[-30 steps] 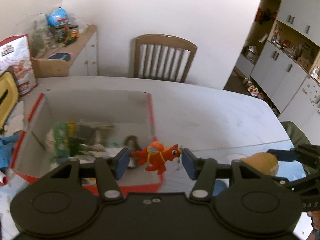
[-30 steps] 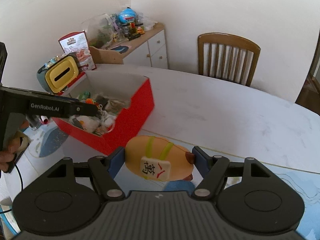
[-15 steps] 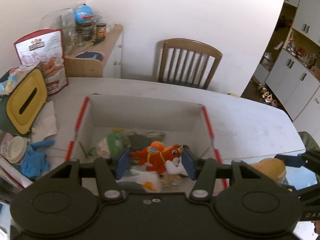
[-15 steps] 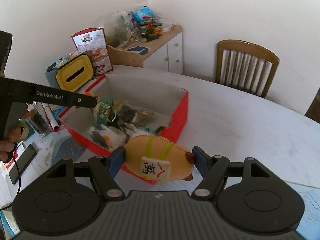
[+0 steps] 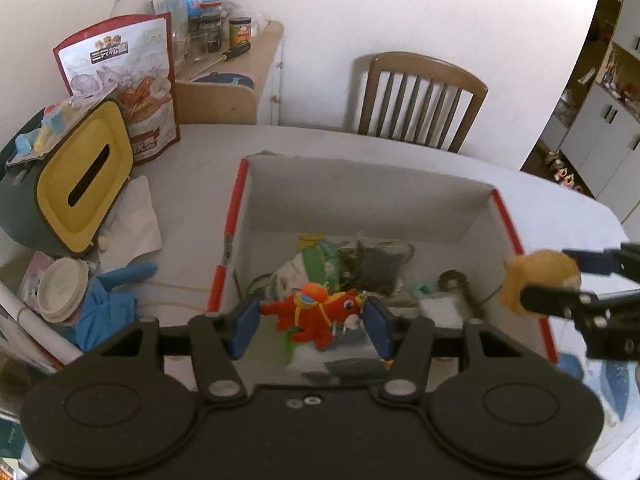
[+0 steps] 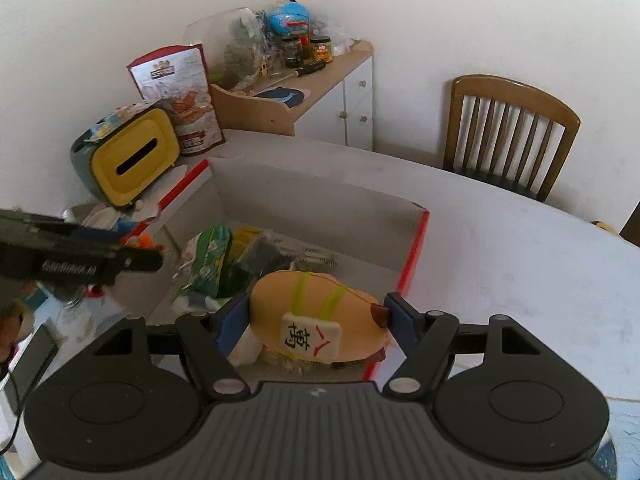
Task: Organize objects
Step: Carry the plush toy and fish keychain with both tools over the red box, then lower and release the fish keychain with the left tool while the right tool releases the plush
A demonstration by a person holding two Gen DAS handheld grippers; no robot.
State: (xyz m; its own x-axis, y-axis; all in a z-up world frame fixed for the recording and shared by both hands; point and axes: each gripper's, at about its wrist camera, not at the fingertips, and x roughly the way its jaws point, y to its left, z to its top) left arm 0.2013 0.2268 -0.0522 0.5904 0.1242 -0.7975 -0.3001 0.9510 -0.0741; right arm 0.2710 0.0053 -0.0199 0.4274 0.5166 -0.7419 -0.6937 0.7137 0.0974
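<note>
Gripping red horse toy (image 5: 316, 312), left tool (image 5: 310, 326); right tool (image 6: 318, 322) clamping bun plush (image 6: 316, 320); box (image 5: 360, 188) contents jumbled, indistinct

My white table (image 5: 540, 200) carries the red-edged box (image 5: 505, 216), a yellow-faced tissue holder (image 5: 80, 188), a snack bag (image 5: 132, 80), a tissue (image 5: 136, 220) and a blue glove (image 5: 108, 300).

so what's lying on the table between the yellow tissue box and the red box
A white paper tissue lies on the bare table between the tissue box and the red box, seen in the left wrist view.
</note>
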